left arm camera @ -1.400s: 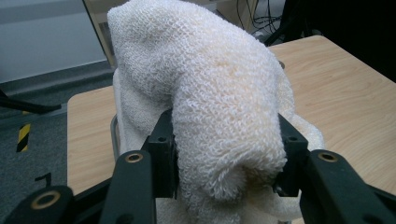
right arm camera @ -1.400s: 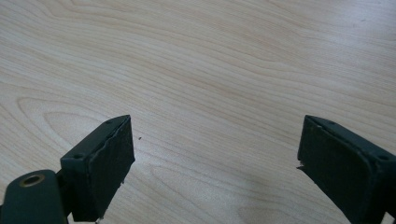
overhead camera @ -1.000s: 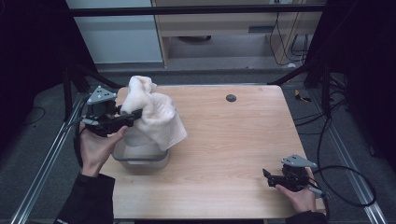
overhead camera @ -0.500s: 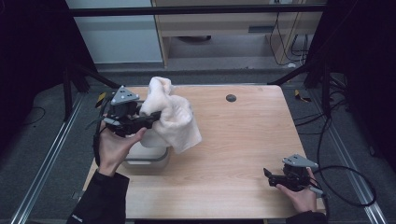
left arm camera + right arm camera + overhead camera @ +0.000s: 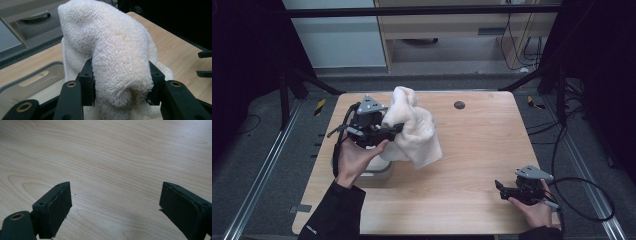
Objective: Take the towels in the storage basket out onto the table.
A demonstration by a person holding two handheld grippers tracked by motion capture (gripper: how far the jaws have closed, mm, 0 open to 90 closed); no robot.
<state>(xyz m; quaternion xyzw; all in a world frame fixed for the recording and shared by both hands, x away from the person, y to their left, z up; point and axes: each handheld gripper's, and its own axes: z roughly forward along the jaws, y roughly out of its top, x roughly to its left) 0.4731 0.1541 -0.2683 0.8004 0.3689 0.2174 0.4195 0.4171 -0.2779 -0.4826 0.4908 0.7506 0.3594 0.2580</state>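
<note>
**Terry towel clamped in left tool, raised above counter**

Cream towel (image 5: 412, 127) sits bunched between the jaws of the left tool (image 5: 387, 131), both pads pressing into the pile; its loose end hangs down ahead of that tool. Grey container (image 5: 379, 167) lies directly beneath the tool, on the counter (image 5: 477, 150). Right tool (image 5: 504, 190) rests well apart, near the counter's near edge, jaws wide, nothing between them.

Light wood-grain table (image 5: 472, 165) carried pretty much everything. A shallow grey container (image 5: 379, 167) sat on its left side. There was also a small dark round spot (image 5: 459, 105) near the far edge
</note>
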